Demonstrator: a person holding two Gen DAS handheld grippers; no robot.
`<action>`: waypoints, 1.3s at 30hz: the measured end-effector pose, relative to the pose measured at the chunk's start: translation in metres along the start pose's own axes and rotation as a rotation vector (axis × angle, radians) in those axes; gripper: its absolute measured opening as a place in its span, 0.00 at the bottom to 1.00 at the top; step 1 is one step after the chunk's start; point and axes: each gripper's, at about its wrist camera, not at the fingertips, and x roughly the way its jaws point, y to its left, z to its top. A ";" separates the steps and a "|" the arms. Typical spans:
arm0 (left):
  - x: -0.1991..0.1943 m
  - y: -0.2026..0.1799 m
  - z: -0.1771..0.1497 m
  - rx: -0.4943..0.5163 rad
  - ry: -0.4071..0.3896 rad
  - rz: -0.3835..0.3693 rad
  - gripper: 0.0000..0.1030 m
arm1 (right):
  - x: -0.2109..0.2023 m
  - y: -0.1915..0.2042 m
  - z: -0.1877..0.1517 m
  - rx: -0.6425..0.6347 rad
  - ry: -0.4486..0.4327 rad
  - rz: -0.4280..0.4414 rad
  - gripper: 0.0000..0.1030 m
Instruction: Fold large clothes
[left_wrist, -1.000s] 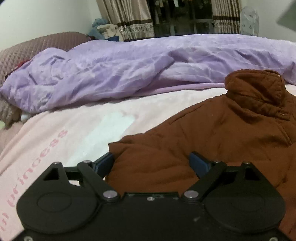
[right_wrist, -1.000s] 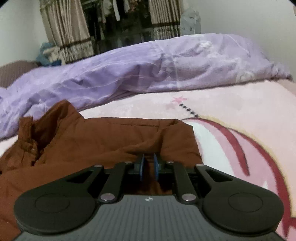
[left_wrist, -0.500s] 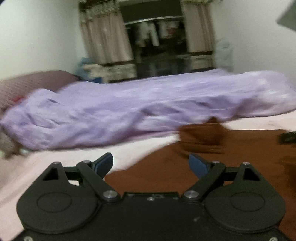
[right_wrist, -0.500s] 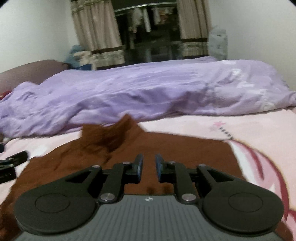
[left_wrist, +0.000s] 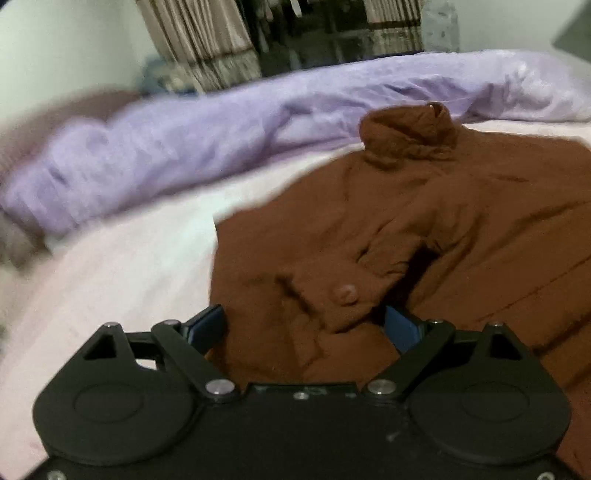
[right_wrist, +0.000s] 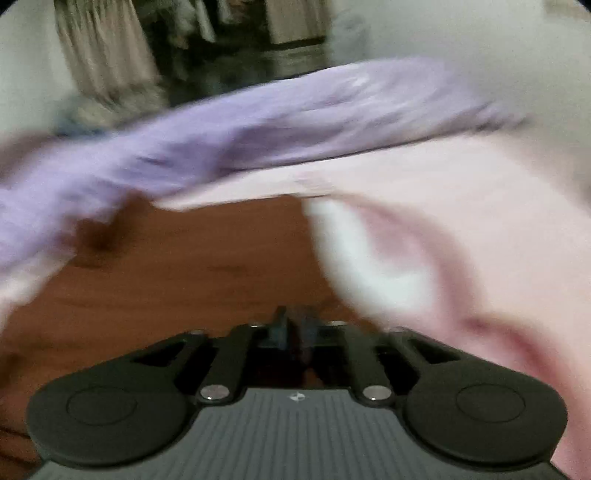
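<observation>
Brown jacket (left_wrist: 443, 229) spread on the pink bed (left_wrist: 122, 266).
Left view: left gripper (left_wrist: 306, 325) fingers spread wide over a folded sleeve with a button; collar stands near the purple quilt (left_wrist: 221, 140). Right view, blurred: right gripper (right_wrist: 294, 328) fingers nearly together over the jacket (right_wrist: 192, 266); whether they pinch cloth is unclear.

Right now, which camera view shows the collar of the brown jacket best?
The left wrist view: the collar stands sharp there, above the jacket. The right wrist view shows only a blurred dark brown patch at the far left.
</observation>
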 end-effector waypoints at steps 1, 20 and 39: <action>-0.002 0.011 -0.005 -0.045 0.007 -0.032 0.93 | 0.005 -0.014 -0.001 -0.024 0.019 -0.071 0.32; -0.129 -0.051 -0.035 -0.095 0.006 -0.066 0.90 | -0.132 0.068 -0.056 -0.053 0.027 0.383 0.30; -0.151 0.009 -0.139 -0.091 0.057 0.145 0.92 | -0.137 -0.009 -0.131 0.005 0.083 0.247 0.00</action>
